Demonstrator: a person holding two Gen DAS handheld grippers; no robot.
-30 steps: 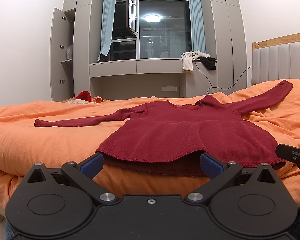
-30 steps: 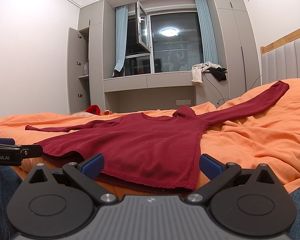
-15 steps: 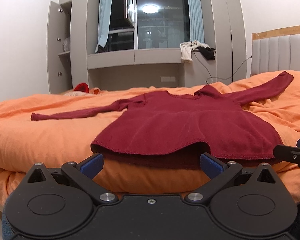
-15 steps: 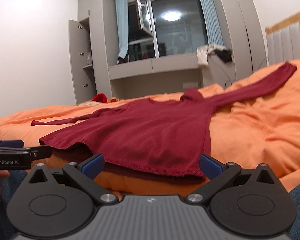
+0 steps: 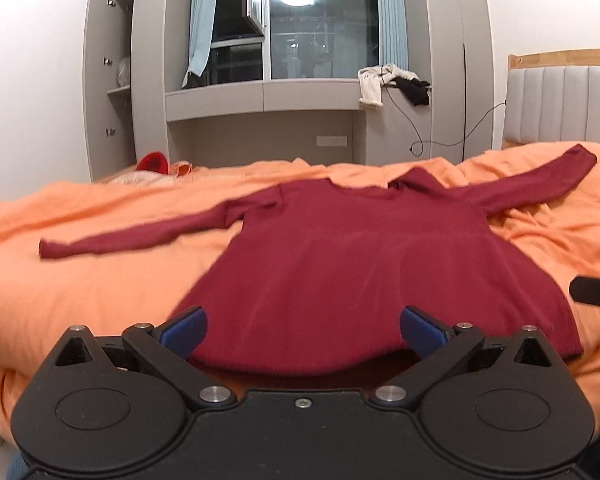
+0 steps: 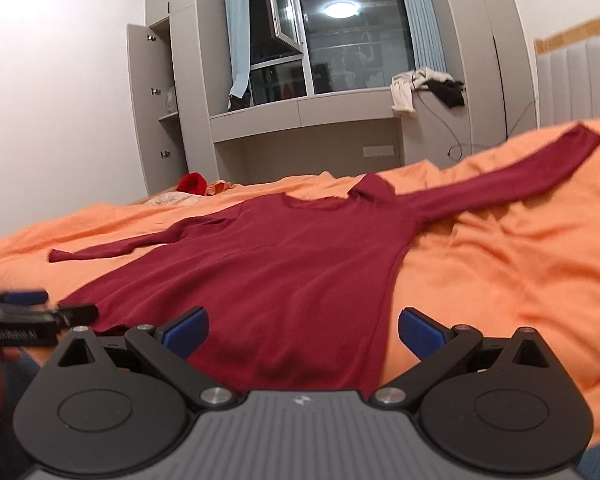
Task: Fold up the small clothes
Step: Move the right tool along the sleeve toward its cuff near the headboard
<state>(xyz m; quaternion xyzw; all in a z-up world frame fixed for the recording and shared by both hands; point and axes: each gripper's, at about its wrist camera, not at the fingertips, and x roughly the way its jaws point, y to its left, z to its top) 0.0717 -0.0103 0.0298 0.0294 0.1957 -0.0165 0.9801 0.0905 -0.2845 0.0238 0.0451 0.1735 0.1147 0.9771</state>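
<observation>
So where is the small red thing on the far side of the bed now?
In the left wrist view the red item lies at the far left edge of the orange bed, below the open cabinet door.

An orange bedspread stretches ahead. Beyond it stand a grey window ledge draped with white and black clothes, an open cupboard far left, and a padded headboard right.
</observation>
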